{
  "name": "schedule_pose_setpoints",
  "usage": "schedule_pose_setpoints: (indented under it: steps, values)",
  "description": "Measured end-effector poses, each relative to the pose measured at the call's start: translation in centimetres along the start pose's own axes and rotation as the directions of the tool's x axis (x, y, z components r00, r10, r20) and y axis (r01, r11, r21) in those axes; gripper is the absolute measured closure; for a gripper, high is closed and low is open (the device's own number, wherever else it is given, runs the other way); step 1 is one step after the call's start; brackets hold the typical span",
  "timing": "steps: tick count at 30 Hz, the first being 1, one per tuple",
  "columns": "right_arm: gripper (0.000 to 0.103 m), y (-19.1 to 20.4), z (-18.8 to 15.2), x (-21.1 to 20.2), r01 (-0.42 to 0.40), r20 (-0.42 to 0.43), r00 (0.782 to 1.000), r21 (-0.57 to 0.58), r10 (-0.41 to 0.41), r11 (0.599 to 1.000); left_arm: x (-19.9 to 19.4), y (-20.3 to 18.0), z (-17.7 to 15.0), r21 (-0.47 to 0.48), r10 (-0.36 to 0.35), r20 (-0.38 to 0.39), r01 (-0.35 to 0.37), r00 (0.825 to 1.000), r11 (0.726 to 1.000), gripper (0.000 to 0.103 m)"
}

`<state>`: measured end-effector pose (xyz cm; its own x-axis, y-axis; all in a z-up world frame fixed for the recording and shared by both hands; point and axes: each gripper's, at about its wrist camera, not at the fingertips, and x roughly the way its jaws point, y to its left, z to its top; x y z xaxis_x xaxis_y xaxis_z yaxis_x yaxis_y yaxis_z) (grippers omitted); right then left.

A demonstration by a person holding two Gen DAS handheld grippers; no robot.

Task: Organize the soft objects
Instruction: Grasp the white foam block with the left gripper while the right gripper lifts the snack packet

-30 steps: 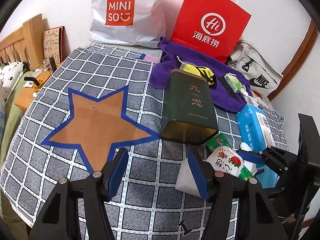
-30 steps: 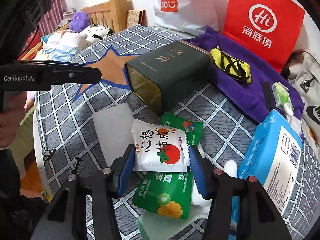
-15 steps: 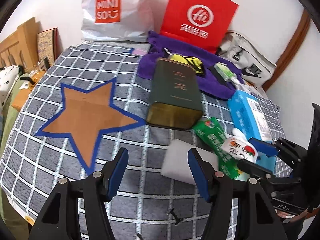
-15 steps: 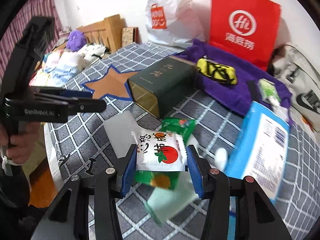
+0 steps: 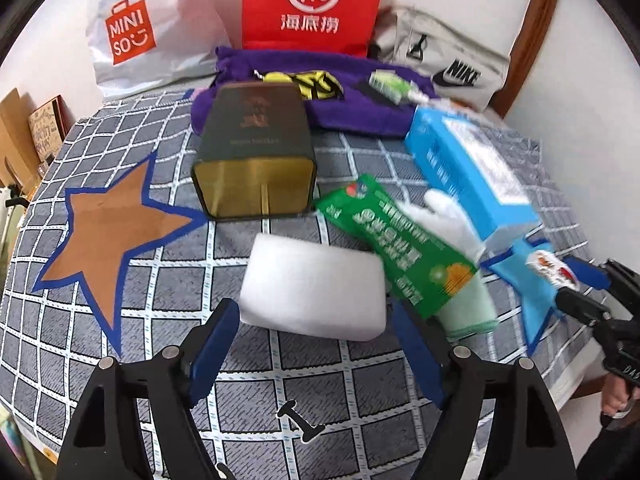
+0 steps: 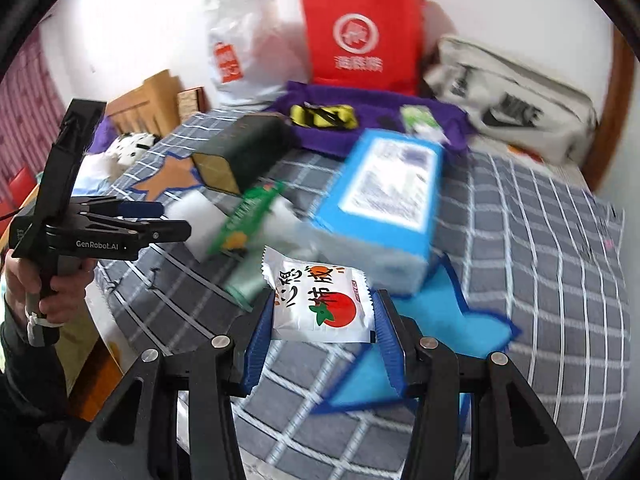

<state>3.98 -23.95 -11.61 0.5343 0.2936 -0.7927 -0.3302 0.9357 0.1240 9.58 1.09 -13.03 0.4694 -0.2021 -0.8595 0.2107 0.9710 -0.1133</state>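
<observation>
My right gripper [image 6: 320, 334] is shut on a white tomato snack packet [image 6: 320, 304] and holds it above a blue star patch [image 6: 436, 316] on the grey checked cloth. The packet [image 5: 550, 266] and the right gripper [image 5: 580, 284] also show at the right of the left wrist view. My left gripper [image 5: 316, 344] is open, its fingers on either side of the near edge of a white foam block [image 5: 316, 288], which lies flat on the cloth. A green snack packet [image 5: 400, 244] lies on a pale green and white glove [image 5: 468, 308] beside the block.
A dark green tin [image 5: 254, 156] lies on its side behind the block, open end toward me. A blue tissue pack [image 5: 468, 172] lies at right. A brown star patch [image 5: 108, 228] is at left. A purple towel [image 5: 352, 108], a red bag [image 5: 314, 4], a Miniso bag [image 5: 148, 36] and a Nike bag [image 5: 444, 64] line the back.
My right gripper lifted the tomato packet off the pile and carried it right, over the blue star. My left gripper moved right and forward to the foam block.
</observation>
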Motion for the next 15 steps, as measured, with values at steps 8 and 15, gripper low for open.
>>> schedule_pose_setpoints:
  steps: [8,15]
  values:
    - [0.054,-1.3,-1.3,3.2,0.056,-0.035,0.998,0.024,-0.055,0.998,1.7,-0.6,-0.1,0.031,0.062,-0.013,-0.061,0.998,0.998,0.014]
    - [0.050,-1.4,-1.9,4.9,0.060,-0.057,0.997,0.023,-0.058,0.998,2.3,1.5,0.4,-0.051,0.064,-0.006,-0.064,0.998,0.997,0.015]
